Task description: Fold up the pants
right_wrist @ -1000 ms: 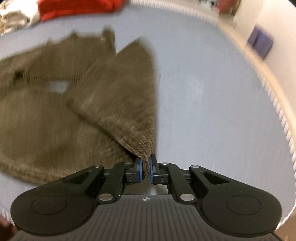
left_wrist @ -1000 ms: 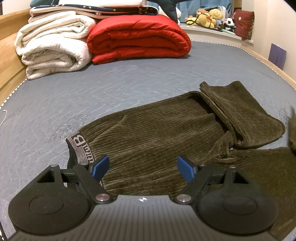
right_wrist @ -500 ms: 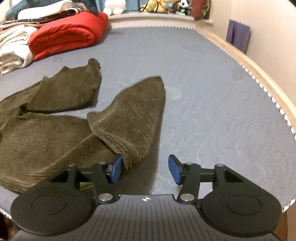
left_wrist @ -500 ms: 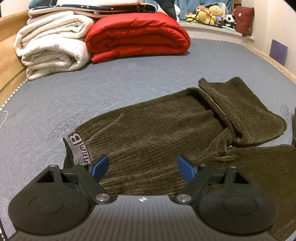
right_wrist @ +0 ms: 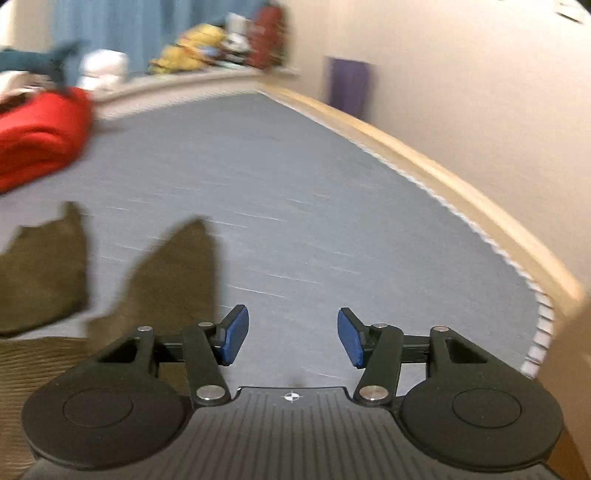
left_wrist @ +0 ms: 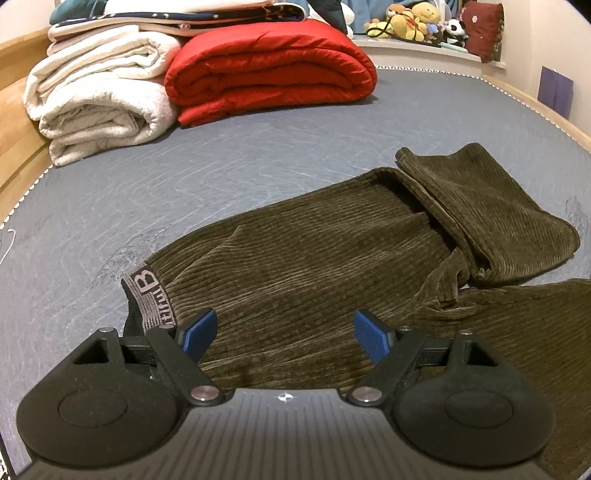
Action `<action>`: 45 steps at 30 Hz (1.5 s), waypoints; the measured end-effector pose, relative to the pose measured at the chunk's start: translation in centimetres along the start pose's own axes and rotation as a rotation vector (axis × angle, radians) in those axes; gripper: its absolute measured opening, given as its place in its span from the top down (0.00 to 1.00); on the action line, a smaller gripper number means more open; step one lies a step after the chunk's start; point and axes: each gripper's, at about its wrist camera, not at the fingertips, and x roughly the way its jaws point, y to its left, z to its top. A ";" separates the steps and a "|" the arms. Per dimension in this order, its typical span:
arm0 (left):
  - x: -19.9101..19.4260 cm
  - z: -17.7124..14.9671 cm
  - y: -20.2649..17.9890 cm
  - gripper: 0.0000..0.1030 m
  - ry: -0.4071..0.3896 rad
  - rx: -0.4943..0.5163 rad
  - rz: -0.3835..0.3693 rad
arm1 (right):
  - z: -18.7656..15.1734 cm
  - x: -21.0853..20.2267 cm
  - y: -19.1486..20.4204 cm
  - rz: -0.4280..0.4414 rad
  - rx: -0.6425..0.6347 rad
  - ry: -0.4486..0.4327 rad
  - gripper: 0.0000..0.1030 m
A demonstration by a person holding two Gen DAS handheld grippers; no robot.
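Right gripper (right_wrist: 293, 336) let go pant leg, fingers wide, empty, swinging away; left gripper (left_wrist: 285, 336) wide, empty over pants (left_wrist: 314, 280); leg fold laid.

- A grey quilted mattress (left_wrist: 229, 177) covers the bed, edged by a wooden frame (right_wrist: 461, 177).
- A folded red duvet (left_wrist: 269, 70) lies at the far end, just beside a rolled white blanket (left_wrist: 99, 107).
- More folded bedding (left_wrist: 177, 14) is stacked on top of both.
- Plush toys (left_wrist: 410, 18) sit on a ledge next to a dark red cushion (left_wrist: 480, 26).
- A purple item (left_wrist: 556, 94) leans against the cream wall (right_wrist: 480, 92).
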 end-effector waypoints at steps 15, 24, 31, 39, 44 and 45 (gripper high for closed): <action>0.4 0.2 -2.2 0.17 0.003 0.033 0.010 | -5.7 8.4 17.9 0.007 -0.765 0.067 0.70; -0.1 0.8 -3.0 0.17 -0.009 0.035 -0.026 | 0.5 1.8 6.1 -0.161 -0.211 -0.153 0.93; -0.6 1.1 -3.8 0.17 -0.011 0.033 -0.056 | -4.5 0.5 -9.9 -0.439 0.316 0.008 0.93; -1.0 1.2 -5.6 0.17 -0.013 0.044 -0.073 | -9.3 2.4 -17.3 -0.525 0.630 0.201 0.96; -0.1 0.8 -5.6 0.17 0.001 0.056 -0.050 | -7.8 2.0 -15.2 -0.304 0.649 0.010 0.65; 0.1 0.8 -5.4 0.17 0.006 0.056 -0.045 | -7.2 2.6 -14.4 -0.258 0.634 -0.009 0.56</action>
